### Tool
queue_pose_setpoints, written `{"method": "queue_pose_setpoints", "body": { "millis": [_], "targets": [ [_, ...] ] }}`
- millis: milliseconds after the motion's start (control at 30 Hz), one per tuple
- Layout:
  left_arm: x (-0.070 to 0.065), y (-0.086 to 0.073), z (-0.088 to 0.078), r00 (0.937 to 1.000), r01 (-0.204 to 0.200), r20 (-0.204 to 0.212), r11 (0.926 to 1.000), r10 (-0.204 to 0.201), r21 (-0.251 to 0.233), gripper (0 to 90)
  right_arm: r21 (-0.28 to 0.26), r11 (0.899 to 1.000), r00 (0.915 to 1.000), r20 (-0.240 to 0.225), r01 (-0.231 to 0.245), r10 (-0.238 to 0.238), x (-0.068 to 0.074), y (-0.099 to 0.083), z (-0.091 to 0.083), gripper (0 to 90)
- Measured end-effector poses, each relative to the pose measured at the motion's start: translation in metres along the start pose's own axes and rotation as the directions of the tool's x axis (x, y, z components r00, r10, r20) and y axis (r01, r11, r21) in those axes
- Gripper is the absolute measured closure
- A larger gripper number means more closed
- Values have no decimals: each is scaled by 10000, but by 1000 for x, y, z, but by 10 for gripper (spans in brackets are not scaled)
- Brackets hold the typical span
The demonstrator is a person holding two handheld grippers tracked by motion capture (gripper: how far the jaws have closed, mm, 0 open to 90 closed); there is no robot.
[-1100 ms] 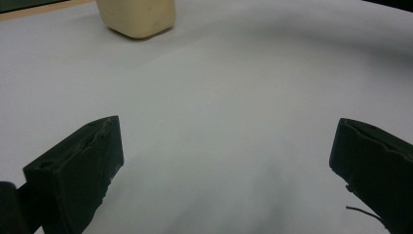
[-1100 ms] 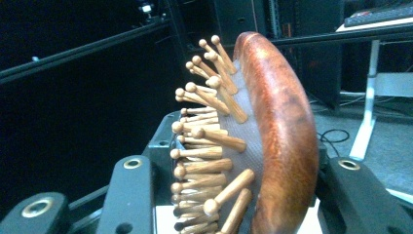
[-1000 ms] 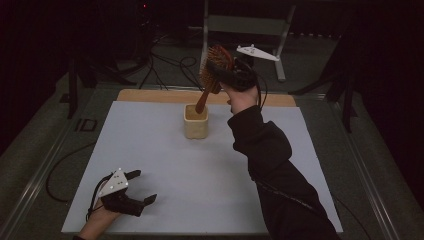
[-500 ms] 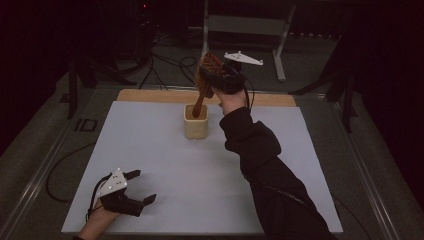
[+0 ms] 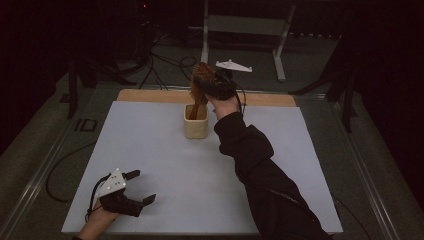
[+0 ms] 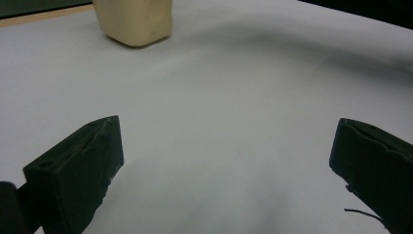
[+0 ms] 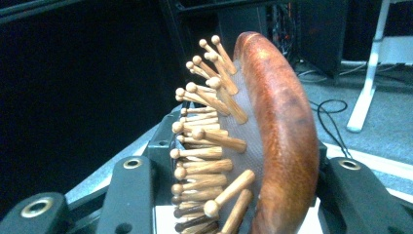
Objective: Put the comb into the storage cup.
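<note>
A wooden hairbrush [image 5: 199,85] with peg bristles stands upright, its handle down inside a cream cup [image 5: 195,126] at the far middle of the white mat. My right gripper [image 5: 210,84] is shut on the brush's head. In the right gripper view the reddish wooden back of the hairbrush [image 7: 282,131] and its pegs sit between the two black jaws. My left gripper [image 5: 141,188] rests near the mat's front left corner, open with nothing between its jaws. The left gripper view shows the cream cup [image 6: 134,20] far off across the mat.
A white mat [image 5: 150,150] covers the table, with a wooden strip [image 5: 150,95] along its far edge. A metal stand [image 5: 250,30] and cables lie on the floor behind the table.
My right gripper has come down and slightly left with the hairbrush, lowering its handle deeper into the cup. The left gripper has stayed where it was.
</note>
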State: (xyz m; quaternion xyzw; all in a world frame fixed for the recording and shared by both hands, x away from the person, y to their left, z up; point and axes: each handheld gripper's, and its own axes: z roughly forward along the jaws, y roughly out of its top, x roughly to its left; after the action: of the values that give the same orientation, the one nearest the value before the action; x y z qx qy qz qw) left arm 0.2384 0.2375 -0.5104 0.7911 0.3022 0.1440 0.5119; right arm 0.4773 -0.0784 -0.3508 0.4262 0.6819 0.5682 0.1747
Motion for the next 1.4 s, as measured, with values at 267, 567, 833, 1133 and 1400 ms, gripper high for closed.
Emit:
{"method": "queue_pose_setpoints", "body": {
  "millis": [267, 567, 833, 1133, 1400],
  "targets": [
    [0, 0, -1, 10000, 4, 51, 10000, -3, -77, 1, 238, 9997, 10000, 11, -46, 46, -1, -13, 8, 505],
    [0, 0, -1, 9999, -15, 115, 10000, 16, -74, 1, 444, 9988, 9997, -91, -227, 232, -4, -24, 12, 503],
    [0, 0, -1, 9999, -32, 121, 10000, 33, -61, 1, 532, 9979, 9993, -100, -366, 372, -8, -31, 13, 503],
    [0, 0, -1, 9999, 22, 155, 9999, -21, -116, 1, 669, 9964, 9983, -242, -519, 536, -11, -38, 15, 502],
    [0, 0, -1, 9998, 12, 187, 9999, -10, -116, 1, 662, 9956, 9972, -277, -670, 689, -16, -39, 12, 490]
  ]
}}
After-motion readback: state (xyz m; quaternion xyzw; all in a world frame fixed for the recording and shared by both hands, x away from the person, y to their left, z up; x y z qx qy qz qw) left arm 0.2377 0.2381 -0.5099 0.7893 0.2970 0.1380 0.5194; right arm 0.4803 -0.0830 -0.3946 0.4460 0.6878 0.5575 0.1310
